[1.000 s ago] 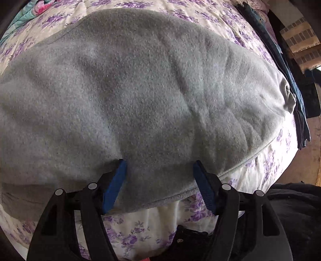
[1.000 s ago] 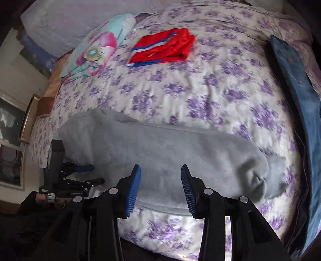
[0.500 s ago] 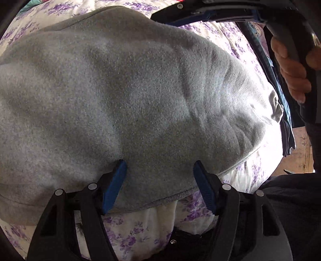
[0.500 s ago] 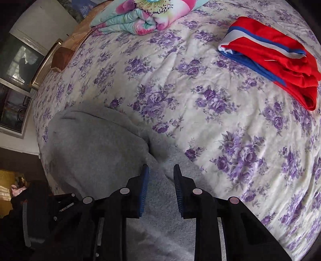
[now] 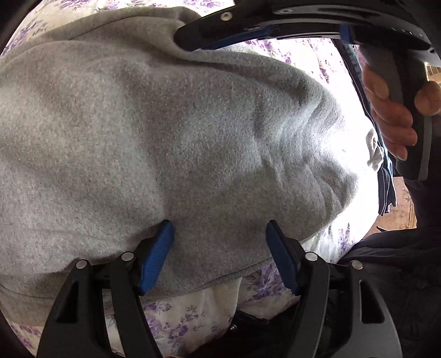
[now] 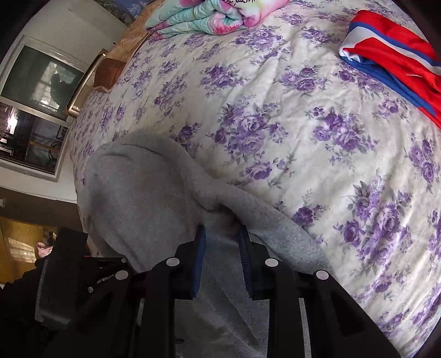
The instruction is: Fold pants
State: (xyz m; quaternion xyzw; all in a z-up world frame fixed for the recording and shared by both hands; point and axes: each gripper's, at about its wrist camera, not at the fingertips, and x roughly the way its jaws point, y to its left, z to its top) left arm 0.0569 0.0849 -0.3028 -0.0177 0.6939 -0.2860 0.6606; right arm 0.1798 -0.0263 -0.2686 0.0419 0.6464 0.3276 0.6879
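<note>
Grey sweatpants point(image 5: 165, 137) lie flat across a bed with a purple-flowered sheet point(image 6: 275, 110). My left gripper point(image 5: 218, 228) is open wide near the pants' front edge. Its blue fingertips point(image 5: 165, 228) rest on the cloth, which stays flat between them. At the far edge, my right gripper point(image 6: 220, 234) has narrow jaws closed on a raised fold of the grey pants point(image 6: 143, 198). In the left wrist view its black frame point(image 5: 303, 16) crosses the top, held by a person's hand point(image 5: 391, 124), and lifts the hem there.
A folded red, white and blue garment point(image 6: 391, 57) lies far right on the bed, with a rolled pastel quilt point(image 6: 215, 16) at the head. Blue jeans point(image 5: 386, 187) hang along the right side. A window point(image 6: 35, 82) is at left. Dark clothing point(image 5: 399, 261) is close by.
The right gripper swung down and across to the far edge of the pants, its jaws narrowed, and cloth now bunches between them. It entered the top of the left wrist view. The left gripper barely shifted.
</note>
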